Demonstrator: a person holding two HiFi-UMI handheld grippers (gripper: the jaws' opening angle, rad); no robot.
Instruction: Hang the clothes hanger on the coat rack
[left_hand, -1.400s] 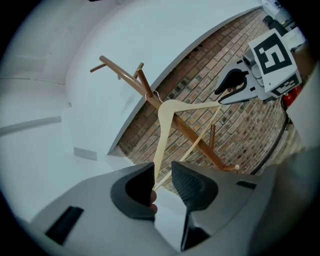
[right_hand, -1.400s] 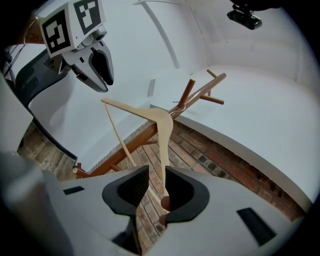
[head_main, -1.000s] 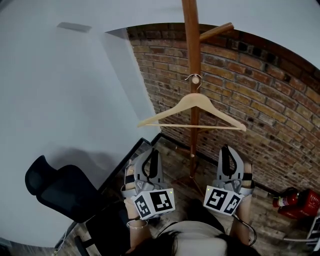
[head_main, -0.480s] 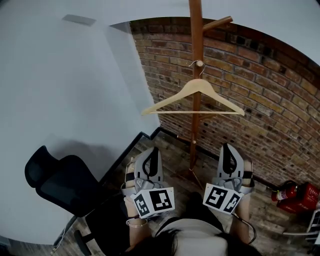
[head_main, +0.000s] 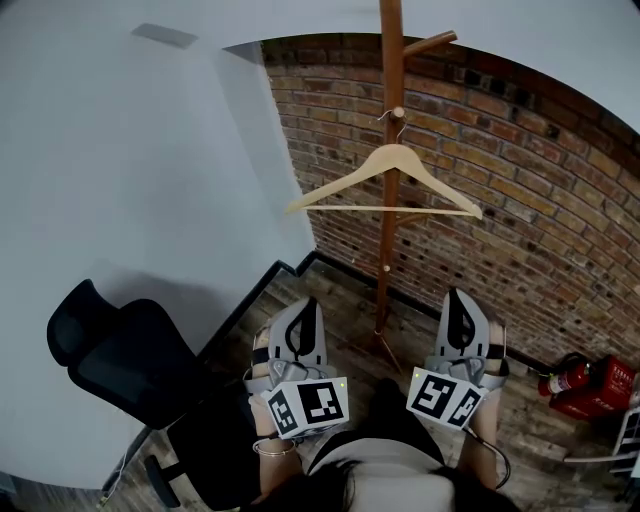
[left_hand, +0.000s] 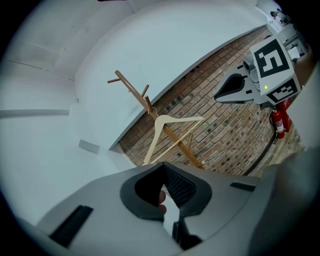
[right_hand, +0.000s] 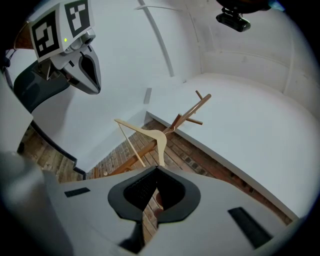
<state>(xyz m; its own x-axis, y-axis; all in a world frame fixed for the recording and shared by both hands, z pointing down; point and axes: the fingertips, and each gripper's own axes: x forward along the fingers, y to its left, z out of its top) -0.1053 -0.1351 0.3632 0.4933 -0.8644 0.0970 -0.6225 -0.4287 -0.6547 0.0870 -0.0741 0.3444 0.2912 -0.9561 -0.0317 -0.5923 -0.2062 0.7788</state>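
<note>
Clothes hanger (head_main: 395, 153), hooked on a short peg of the coat rack (head_main: 387, 260), might swing off if the rack is bumped, while the left hand-held gripper (head_main: 308, 306) and right hand-held gripper (head_main: 455, 298) sit clenched and empty.

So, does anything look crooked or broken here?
Nothing stands out. The wooden hanger hangs by its hook from a peg on the coat rack, roughly level, and both look undamaged.

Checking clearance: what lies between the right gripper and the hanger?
Nothing: head view shows bare air between right gripper and hanger, with brick wall behind.
</note>
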